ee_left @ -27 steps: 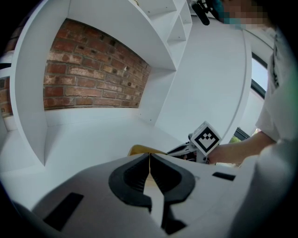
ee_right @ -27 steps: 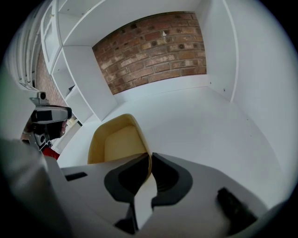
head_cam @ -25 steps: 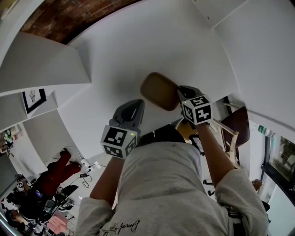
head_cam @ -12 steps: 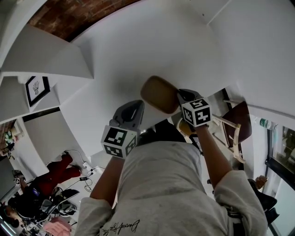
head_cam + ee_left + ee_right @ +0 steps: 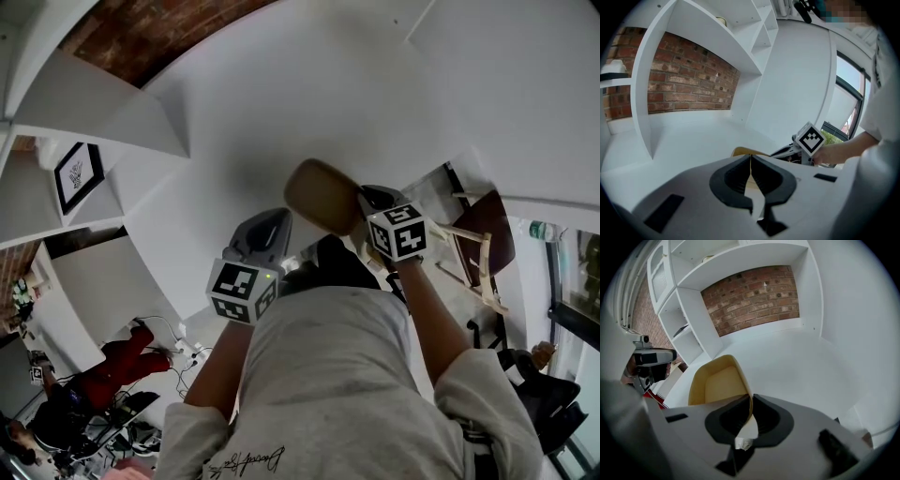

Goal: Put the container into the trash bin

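Container (image 5: 323, 195), a tan open tray, was held up in front of white shelving (image 5: 693, 319), its thin rim pinched in the right claw (image 5: 751, 409). The left claw (image 5: 751, 171) was closed and empty. No trash bin was visible, so the drop remained.

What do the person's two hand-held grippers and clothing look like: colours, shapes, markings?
Both the left gripper and right gripper have smooth light grey bodies with black, curved jaws. Each carries a white cube printed with black square markers. The person wears a light grey top with script lettering.
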Demonstrator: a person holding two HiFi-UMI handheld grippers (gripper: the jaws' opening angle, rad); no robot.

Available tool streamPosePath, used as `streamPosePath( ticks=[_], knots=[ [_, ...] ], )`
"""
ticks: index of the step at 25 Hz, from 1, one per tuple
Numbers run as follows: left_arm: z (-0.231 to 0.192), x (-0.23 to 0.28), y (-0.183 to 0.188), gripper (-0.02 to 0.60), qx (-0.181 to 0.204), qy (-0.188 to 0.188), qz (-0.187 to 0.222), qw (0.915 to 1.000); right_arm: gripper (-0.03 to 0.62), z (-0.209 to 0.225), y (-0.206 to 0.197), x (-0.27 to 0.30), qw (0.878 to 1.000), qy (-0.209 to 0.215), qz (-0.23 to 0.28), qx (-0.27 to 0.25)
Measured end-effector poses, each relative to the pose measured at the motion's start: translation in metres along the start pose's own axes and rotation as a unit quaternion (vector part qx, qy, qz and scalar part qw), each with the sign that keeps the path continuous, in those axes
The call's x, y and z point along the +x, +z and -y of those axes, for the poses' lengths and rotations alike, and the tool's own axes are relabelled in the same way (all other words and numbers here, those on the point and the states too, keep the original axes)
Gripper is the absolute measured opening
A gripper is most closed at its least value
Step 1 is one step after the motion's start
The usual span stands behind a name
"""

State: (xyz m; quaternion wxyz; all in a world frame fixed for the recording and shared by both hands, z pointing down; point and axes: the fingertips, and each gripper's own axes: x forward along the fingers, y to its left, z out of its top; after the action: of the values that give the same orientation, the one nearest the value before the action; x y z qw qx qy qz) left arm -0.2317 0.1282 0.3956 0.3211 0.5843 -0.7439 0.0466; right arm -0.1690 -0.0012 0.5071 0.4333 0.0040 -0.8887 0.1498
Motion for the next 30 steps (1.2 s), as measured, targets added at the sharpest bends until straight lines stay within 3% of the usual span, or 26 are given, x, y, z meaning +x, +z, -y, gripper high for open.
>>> streamPosePath(
  ticks=[15,22,30],
  knots=[
    [0.033,-0.005,-0.031,0.017,0.040,-0.084,-0.025,0.9954,0.043,-0.012,-0.053,-0.045,0.995,-0.064,0.026,0.068],
    [0.080,0.015,-0.030,0.017,0.081,-0.150,-0.040,0.9846,0.043,0.010,-0.087,-0.089,0.986,-0.110,0.042,0.118],
    [0.124,0.033,-0.030,0.017,0.122,-0.204,-0.060,0.9693,0.043,0.035,-0.135,-0.134,0.967,-0.160,0.059,0.188]
  ],
)
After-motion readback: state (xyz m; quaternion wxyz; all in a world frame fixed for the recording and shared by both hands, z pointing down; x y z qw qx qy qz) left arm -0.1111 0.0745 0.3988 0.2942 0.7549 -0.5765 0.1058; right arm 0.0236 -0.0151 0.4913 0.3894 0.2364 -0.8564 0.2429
